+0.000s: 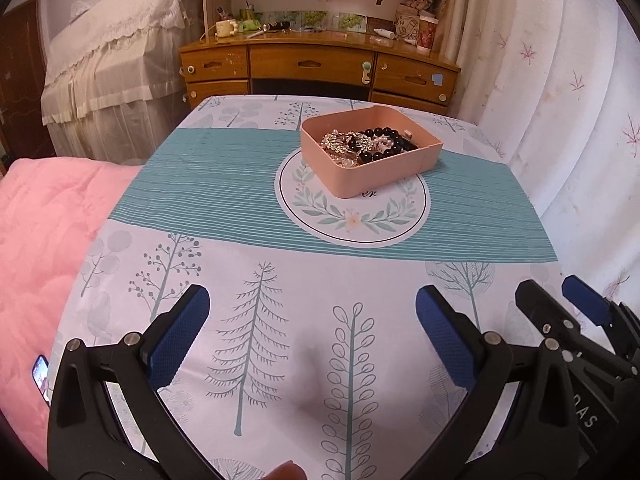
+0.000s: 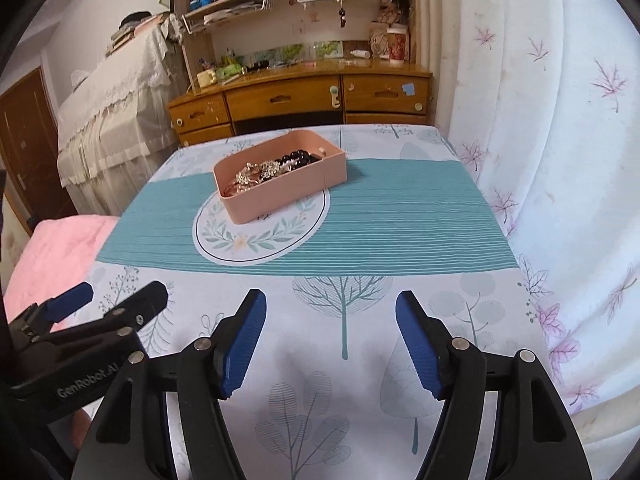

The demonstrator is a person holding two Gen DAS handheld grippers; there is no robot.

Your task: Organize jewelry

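Note:
A pink box (image 1: 384, 172) stands on the round wreath print at the table's middle; it also shows in the right wrist view (image 2: 280, 196). Inside lie black bead bracelets (image 1: 386, 140), silver sparkly pieces (image 1: 340, 142) and other tangled jewelry (image 2: 260, 172). My left gripper (image 1: 312, 320) is open and empty, low over the near part of the table, well short of the box. My right gripper (image 2: 330, 324) is open and empty, beside the left one. Each gripper shows in the other's view, the right (image 1: 560, 300) and the left (image 2: 116, 296).
The table carries a cloth (image 1: 280, 280) with tree prints and a teal band. A pink quilt (image 1: 44, 240) lies at the left. A wooden desk (image 1: 316, 64) with clutter stands behind the table. A white curtain (image 2: 560, 140) hangs along the right.

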